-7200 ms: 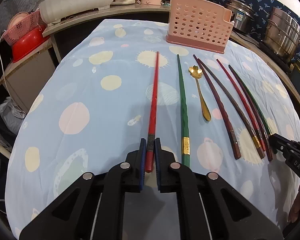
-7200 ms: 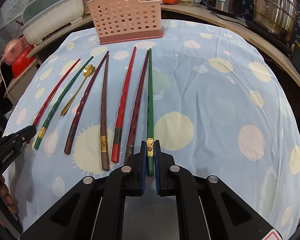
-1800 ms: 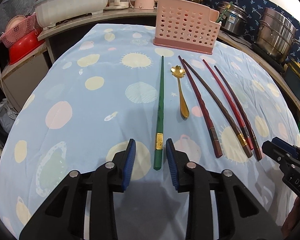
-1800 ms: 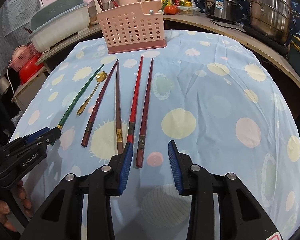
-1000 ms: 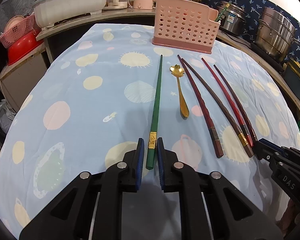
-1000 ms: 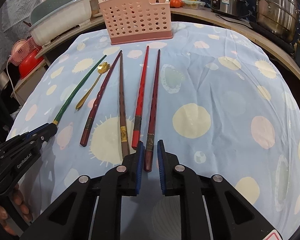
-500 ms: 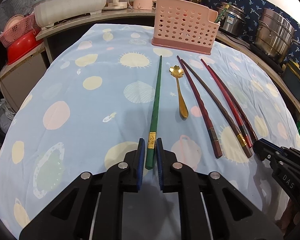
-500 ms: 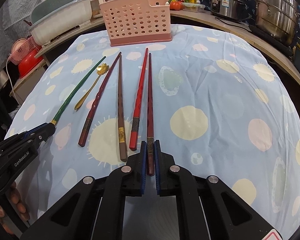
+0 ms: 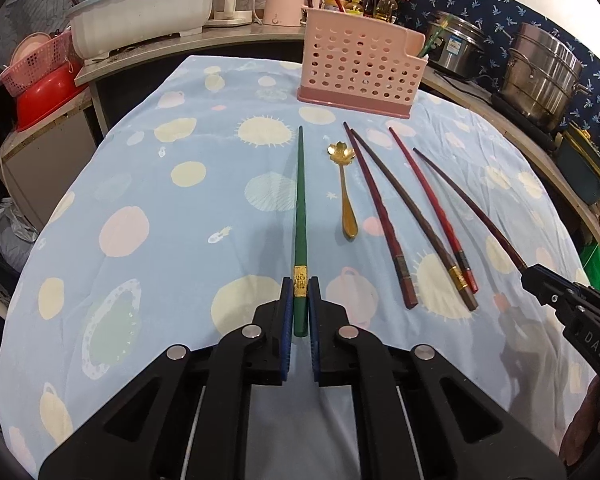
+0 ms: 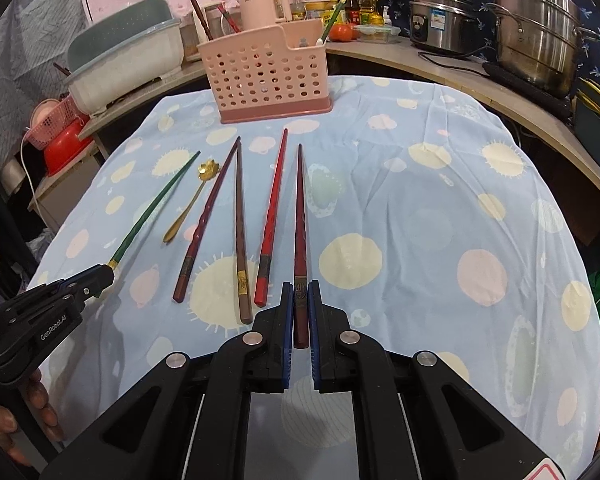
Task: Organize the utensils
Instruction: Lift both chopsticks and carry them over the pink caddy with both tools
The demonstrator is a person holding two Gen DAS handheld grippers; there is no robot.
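Green chopstick (image 9: 300, 200) lies flat on the blue spotted cloth (image 9: 148, 184) covering the tabletop, tip pointing toward the pink utensil basket (image 9: 360, 68). Left claw (image 9: 298, 304) is clamped on its thick end, just behind the gold band. Dark maroon chopstick (image 10: 300, 216) on the far right of the row is pinched the same way by the right claw (image 10: 299, 308), pads tight on its butt end; its tip seems slightly raised, hard to be sure.

Between those two, loose on the cloth: gold spoon (image 9: 346, 192) with flower-shaped bowl, just right of the green stick; then a dark red chopstick (image 9: 380, 216), a brown chopstick (image 9: 412, 220) with gold band, and a bright red chopstick (image 9: 432, 208). All roughly parallel, fanning toward the basket, none touching a claw.

Basket stands upright at the far edge of the cloth, well apart from the row. A few stick ends already poke out of it: reddish ones at the left side (image 10: 204, 20) and a green one (image 10: 336, 8) at the right compartment. Exact count not readable.

Progress judgement: early-to-mid. Some pieces in the basket, six still on the cloth, two of those gripped but not clearly lifted. Left to do: carry both held sticks to the basket, then the spoon and three remaining sticks.
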